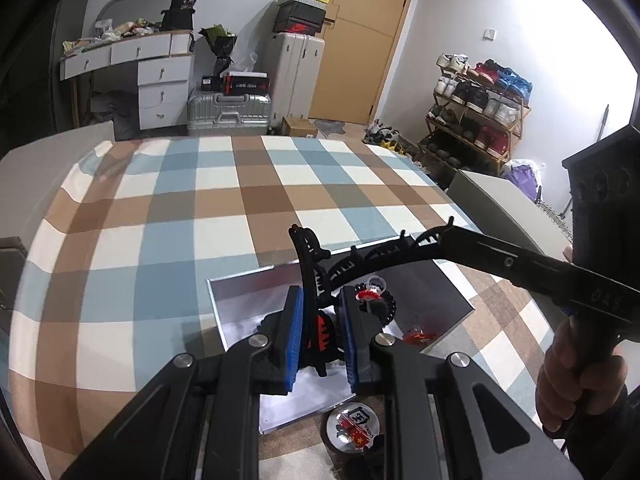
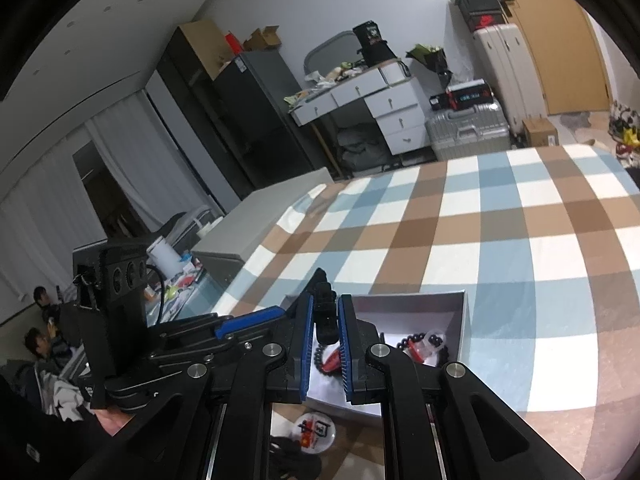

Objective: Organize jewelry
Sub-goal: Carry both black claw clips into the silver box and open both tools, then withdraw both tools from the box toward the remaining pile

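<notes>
Left tongs (image 1: 320, 332) are closed down on a black toothed hair clip (image 1: 308, 264), which stands up curved between the blue pads (image 1: 291, 328). Right tongs (image 2: 325, 344) come in from the right side and are clamped on another black clip piece (image 2: 325, 312); can't tell if it's the same clip. Both hover right over the open white box (image 1: 240, 300), which sits near the front edge of the bed with the checked cover (image 1: 200, 208). Inside the box: a dark bead bracelet (image 2: 416, 338) and a red-and-clear trinket (image 1: 370, 290). A round badge (image 1: 352, 426) lies on the cover just outside the box's near side.
</notes>
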`<state>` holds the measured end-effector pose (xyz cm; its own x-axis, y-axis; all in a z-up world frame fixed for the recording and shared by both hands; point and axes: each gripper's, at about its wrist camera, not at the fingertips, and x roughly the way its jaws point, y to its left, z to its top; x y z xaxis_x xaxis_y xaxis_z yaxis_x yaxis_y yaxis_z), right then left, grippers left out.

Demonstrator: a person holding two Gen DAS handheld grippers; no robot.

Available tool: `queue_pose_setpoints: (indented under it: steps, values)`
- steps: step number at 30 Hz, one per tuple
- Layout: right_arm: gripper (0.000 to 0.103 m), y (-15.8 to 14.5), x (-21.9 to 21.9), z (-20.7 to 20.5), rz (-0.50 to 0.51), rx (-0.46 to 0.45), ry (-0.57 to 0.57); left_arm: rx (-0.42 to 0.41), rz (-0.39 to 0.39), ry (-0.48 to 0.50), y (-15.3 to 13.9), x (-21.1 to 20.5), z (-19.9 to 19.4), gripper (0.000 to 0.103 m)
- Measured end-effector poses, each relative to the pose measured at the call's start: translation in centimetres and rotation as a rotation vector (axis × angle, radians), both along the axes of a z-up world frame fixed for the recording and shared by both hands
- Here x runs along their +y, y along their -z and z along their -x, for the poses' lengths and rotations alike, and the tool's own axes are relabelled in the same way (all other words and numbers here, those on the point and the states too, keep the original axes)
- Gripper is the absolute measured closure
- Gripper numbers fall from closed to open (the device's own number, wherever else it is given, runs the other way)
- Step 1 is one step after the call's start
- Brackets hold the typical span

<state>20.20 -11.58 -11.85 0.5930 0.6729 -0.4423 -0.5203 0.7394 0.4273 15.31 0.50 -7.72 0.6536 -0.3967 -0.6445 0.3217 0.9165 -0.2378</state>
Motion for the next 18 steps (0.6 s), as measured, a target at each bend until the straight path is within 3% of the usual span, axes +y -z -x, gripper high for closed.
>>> queue_pose_setpoints:
  steps: [8, 12, 13, 14, 16, 18]
  values:
    - [0.091, 0.7, 0.4, -1.1, 0.021, 0.031, -0.018, -0.007, -0.011, 0.029, 0.1, -0.5, -0.2, 0.090]
    - [0.083, 1.6, 1.0, -2.1, 0.083, 0.060, -0.014, 0.024, -0.027, 0.056, 0.5, -0.5, -0.9, 0.087]
    - [0.078, 1.7, 0.9, -2.1, 0.087, 0.061, -0.004, 0.031, -0.031, 0.059, 0.5, -0.4, -1.0, 0.079]
    - [0.067, 1.8, 0.6, -2.2, 0.076, 0.069, 0.007, 0.031, -0.034, 0.051, 0.4, -0.2, -1.0, 0.072]
    - [0.062, 1.6, 0.2, -2.1, 0.059, 0.065, 0.017, 0.010, -0.021, 0.017, -0.1, 0.6, -0.8, 0.052]
    - [0.056, 1.3, -0.1, -1.8, 0.066, 0.047, 0.039, 0.003, -0.007, 0.011, -0.5, 1.0, -0.6, 0.049]
